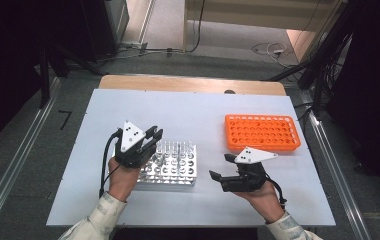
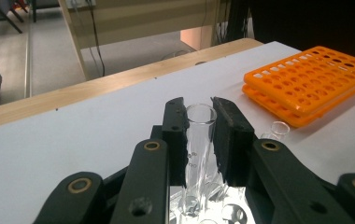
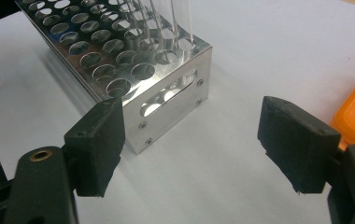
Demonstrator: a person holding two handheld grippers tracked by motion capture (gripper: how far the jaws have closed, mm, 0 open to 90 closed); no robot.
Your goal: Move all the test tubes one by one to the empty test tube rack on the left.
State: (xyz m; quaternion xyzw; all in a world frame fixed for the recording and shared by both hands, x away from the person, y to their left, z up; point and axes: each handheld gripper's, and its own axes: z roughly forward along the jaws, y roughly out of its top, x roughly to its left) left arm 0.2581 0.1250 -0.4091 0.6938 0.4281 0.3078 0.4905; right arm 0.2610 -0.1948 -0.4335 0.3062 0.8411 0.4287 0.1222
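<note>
The left claw (image 2: 199, 135) is pinching a clear glass test tube (image 2: 198, 140) just below its open rim, one black pad on each side. The tube stands upright, long axis vertical, mouth pointing up, with its lower end down among the holes of the metal rack (image 1: 170, 162). That rack sits on the white worktop (image 1: 193, 107) a little toward 7 o'clock of centre, and in the high view the left claw (image 1: 150, 137) hangs over its 10 o'clock corner.

Judging by the look of it, the tube is light, rigid and brittle, with smooth walls that could slip through hard pads (a firm squeeze is more likely to crack it than hold it better). The hold near the rim seems sensible, since the rest of the shaft is fenced in by neighbouring tubes; a lift would best run straight along the tube's axis so the glass does not lever against the hole's edge.

The right claw (image 3: 189, 149) is spread wide and empty, hovering near the rack's end wall (image 3: 166, 105). An orange rack (image 1: 262, 131) lies toward 2 o'clock, apparently unfilled.
</note>
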